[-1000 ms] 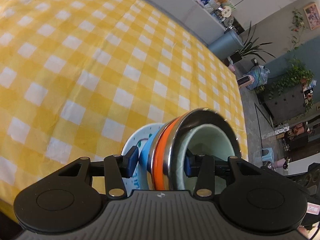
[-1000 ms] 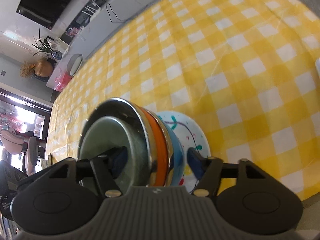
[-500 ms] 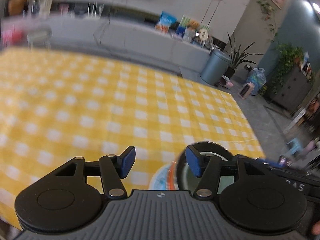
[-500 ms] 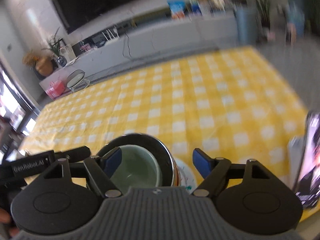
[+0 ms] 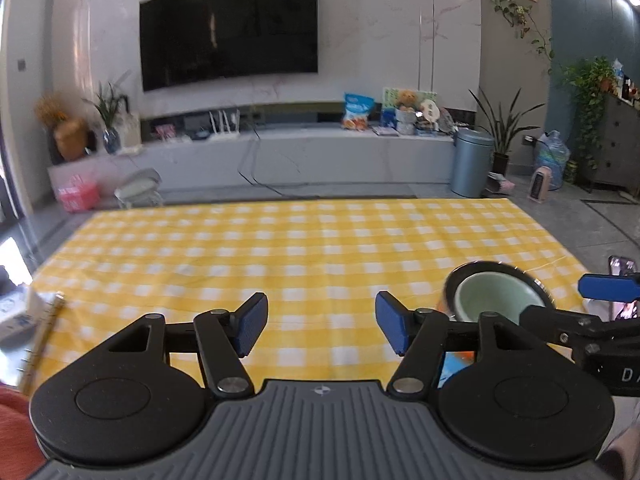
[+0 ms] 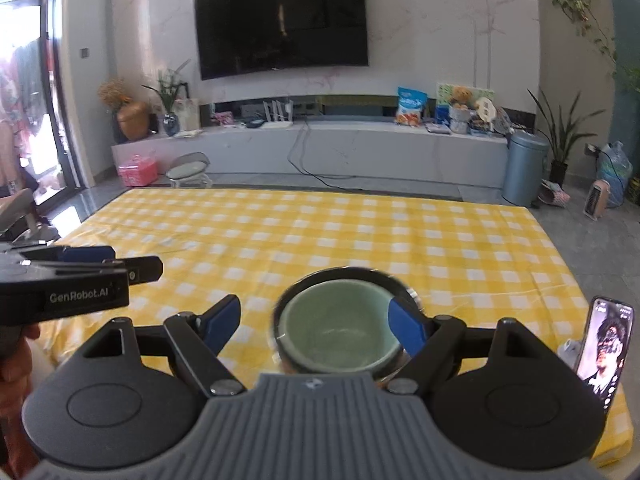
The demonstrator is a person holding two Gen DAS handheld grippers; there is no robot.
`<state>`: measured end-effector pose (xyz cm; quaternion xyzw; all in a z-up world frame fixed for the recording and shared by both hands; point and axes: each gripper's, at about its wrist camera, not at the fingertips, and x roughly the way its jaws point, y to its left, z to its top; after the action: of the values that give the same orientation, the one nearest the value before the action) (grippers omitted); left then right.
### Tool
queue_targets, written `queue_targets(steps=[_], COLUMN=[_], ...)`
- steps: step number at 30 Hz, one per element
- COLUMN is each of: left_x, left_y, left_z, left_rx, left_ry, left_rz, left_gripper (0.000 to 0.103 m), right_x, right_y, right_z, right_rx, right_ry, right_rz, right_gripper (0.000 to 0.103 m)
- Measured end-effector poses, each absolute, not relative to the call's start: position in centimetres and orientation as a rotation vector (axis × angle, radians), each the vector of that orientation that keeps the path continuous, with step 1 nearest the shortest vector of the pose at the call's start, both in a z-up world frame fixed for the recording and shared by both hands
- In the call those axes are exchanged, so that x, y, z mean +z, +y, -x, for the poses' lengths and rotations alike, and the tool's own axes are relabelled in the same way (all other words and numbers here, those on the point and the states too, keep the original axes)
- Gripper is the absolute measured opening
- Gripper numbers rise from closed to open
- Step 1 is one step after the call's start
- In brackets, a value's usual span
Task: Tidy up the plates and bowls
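Observation:
A stack of dishes stands on the yellow checked tablecloth [image 6: 360, 236]: a pale green bowl [image 6: 336, 330] nested in a steel bowl [image 6: 402, 286]. In the left wrist view the green bowl [image 5: 498, 298] sits at the right, with an orange edge [image 5: 466, 355] and a bit of a light plate [image 5: 452, 370] below it. My right gripper [image 6: 314, 326] is open, raised just in front of the stack, not touching it. My left gripper [image 5: 320, 322] is open and empty, to the left of the stack. Its side shows in the right wrist view [image 6: 80, 276].
A phone [image 6: 606, 346] stands upright at the table's right front edge; it also shows in the left wrist view [image 5: 622, 280]. A notebook and pencil [image 5: 42, 334] lie at the left edge. Beyond the table are a TV wall, a low cabinet and a bin [image 6: 524, 168].
Both grippers have let go of the stack, opened, and pulled back and up to level. The stack now rests on the table. The left gripper has moved left of it.

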<state>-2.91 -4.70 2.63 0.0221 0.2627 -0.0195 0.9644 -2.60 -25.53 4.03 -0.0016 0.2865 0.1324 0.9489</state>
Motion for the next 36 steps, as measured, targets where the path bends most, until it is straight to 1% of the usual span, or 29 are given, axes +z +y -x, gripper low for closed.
queue_targets(steps=[2, 8, 13, 18, 26, 36], left_x=[2.6, 1.3, -0.4, -1.9, -3.3, -3.6], left_y=[-4.8, -4.4, -3.9, -3.5, -2.9, -2.9], left_z=[3.6, 4.9, 5.2, 5.5, 5.3, 4.8], left_rx=[-0.019, -0.018, -0.021, -0.028, -0.015, -0.013], left_ry=[0.513, 0.552, 0.596, 0.660, 0.709, 0.738], left_rz=[-0.084, -0.083, -0.078, -0.091, -0.087, -0.079], left_gripper=[0.080, 0.080, 0.081, 0.081, 0.081, 0.081], right_x=[3.7, 2.4, 1.7, 0.6, -0.4, -1.4], right_y=[-24.9, -23.6, -23.6, -23.4, -23.1, -22.7], right_z=[3.8, 6.1, 7.1, 7.5, 6.9, 6.2], right_rx=[0.282, 0.223, 0.181, 0.168, 0.138, 0.161], right_ry=[0.564, 0.549, 0.541, 0.607, 0.675, 0.722], right_rz=[0.029, 0.090, 0.097, 0.077, 0.067, 0.058], right_gripper=[0.080, 0.083, 0.089, 0.089, 0.090, 0.090])
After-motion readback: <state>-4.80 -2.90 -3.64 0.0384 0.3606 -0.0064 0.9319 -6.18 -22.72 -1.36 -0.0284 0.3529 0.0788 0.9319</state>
